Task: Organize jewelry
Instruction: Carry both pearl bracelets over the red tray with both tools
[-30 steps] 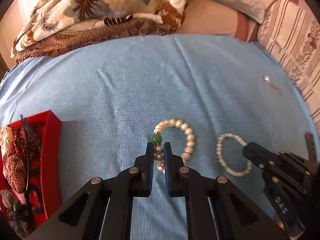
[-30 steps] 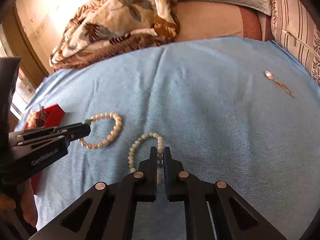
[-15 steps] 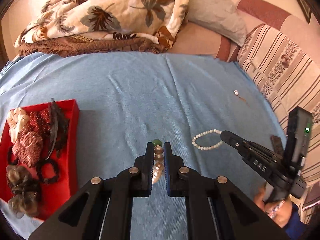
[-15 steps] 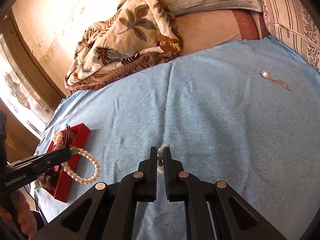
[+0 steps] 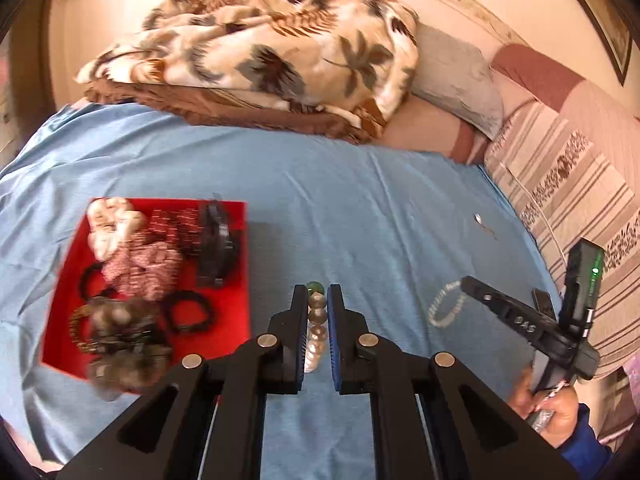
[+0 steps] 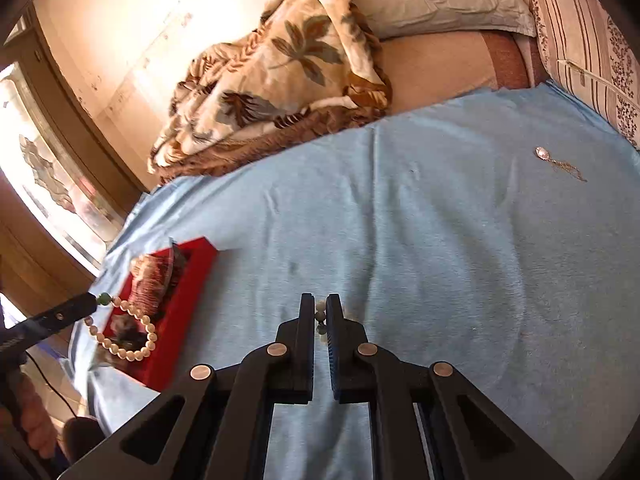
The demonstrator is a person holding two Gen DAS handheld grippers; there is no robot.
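My left gripper [image 5: 318,300] is shut on a large-pearl bracelet with a green bead [image 5: 316,320], held above the blue sheet just right of the red tray [image 5: 236,320]. The right wrist view shows that bracelet [image 6: 128,336] hanging from the left gripper [image 6: 94,302] over the tray [image 6: 176,312]. My right gripper [image 6: 319,312] is shut on a small-pearl bracelet [image 6: 320,320], lifted off the sheet; it also shows in the left wrist view [image 5: 446,308] hanging from the right gripper [image 5: 466,282].
The tray holds scrunchies, black hair ties and a dark clip [image 5: 216,244]. A pendant on a thin chain [image 6: 558,162] lies on the sheet at the far right. A folded floral blanket [image 5: 260,60] and pillows [image 6: 440,4] lie at the back.
Both grippers have lifted their bracelets off the sheet. The left one has moved left toward the red tray; the right one has risen and drawn back.
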